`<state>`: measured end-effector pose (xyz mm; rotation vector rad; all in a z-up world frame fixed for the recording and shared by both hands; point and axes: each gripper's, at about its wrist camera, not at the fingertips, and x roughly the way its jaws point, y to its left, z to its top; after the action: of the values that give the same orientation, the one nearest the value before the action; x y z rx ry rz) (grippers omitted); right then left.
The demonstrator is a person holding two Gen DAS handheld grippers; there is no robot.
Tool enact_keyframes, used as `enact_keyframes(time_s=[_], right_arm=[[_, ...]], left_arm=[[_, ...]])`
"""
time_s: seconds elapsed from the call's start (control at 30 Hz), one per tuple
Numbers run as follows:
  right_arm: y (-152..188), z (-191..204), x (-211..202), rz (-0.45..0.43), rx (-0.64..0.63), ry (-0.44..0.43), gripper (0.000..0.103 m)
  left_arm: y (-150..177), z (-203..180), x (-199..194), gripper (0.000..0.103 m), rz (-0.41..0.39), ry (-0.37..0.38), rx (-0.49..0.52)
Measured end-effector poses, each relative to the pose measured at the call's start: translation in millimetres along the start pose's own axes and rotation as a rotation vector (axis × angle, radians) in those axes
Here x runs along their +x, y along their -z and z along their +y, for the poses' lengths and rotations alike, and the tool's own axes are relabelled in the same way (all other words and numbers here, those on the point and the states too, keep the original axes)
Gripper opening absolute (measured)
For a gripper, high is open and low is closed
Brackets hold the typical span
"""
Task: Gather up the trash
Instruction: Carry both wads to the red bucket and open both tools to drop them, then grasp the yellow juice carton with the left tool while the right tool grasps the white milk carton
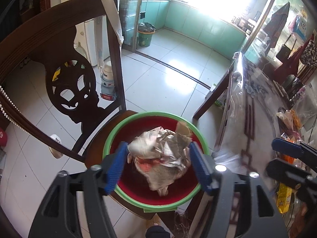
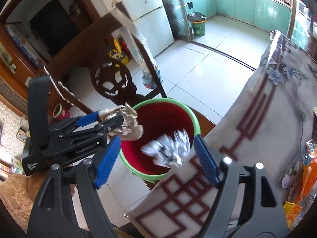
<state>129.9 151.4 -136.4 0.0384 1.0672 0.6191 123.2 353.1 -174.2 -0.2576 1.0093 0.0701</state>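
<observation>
A red bucket with a green rim (image 1: 138,115) stands on the seat of a dark carved wooden chair (image 1: 69,91), and everything here is placed by it. The left gripper (image 1: 158,167) hangs right over the bucket's mouth, pointing steeply down, its blue-padded jaws set wide. A crumpled wad of brownish-white paper (image 1: 162,154) with reddish patches sits in the gap above the red interior. It fills nearly the whole space from pad to pad, and whether the pads press on it cannot be told for sure; it looks loose. From the right wrist camera that same wad shows at the left gripper's tips, above the bucket's rim on the side nearest the chair back. The right gripper (image 2: 156,160) is over the opposite side of the bucket, the side that meets the table. Its jaws are also spread wide, and neither pad touches anything. Between them is a second piece of trash, a white-and-dark crumpled wad (image 2: 168,150). It is smeared by motion blur, lies clear of both pads and is seen against the bucket's inner wall near the rim. The table, under a floral cloth with a red lattice border (image 2: 257,119), stands just beside the bucket. Packets and bags lie on the table farther from the bucket. Well beyond the bucket, across the pale tiled floor, a green bin (image 1: 145,35) stands at the kitchen doorway.
</observation>
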Motion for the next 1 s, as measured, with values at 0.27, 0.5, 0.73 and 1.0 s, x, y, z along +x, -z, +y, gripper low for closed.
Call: enact_keyframes(time_s=[0.27, 0.5, 0.73, 1.0], right_arm=[[5, -17, -41, -0.079, 0.037, 0.039, 0.078], [21, -34, -74, -0.139, 0.085, 0.065, 0.081], [73, -88, -116, -0.162, 0.222, 0.171, 0.082], [157, -193, -187, -0.211, 0.509, 0.363, 0.082]], left_arm=[[-2, -15, -5, 0.067, -0.022, 0.024, 0.018], [2, -40, -11, 0.067, -0.029, 0.068, 0.061], [15, -78, -18, 0.067, -0.022, 0.127, 0.128], [37, -145, -29, 0.067, -0.012, 0.193, 0.223]])
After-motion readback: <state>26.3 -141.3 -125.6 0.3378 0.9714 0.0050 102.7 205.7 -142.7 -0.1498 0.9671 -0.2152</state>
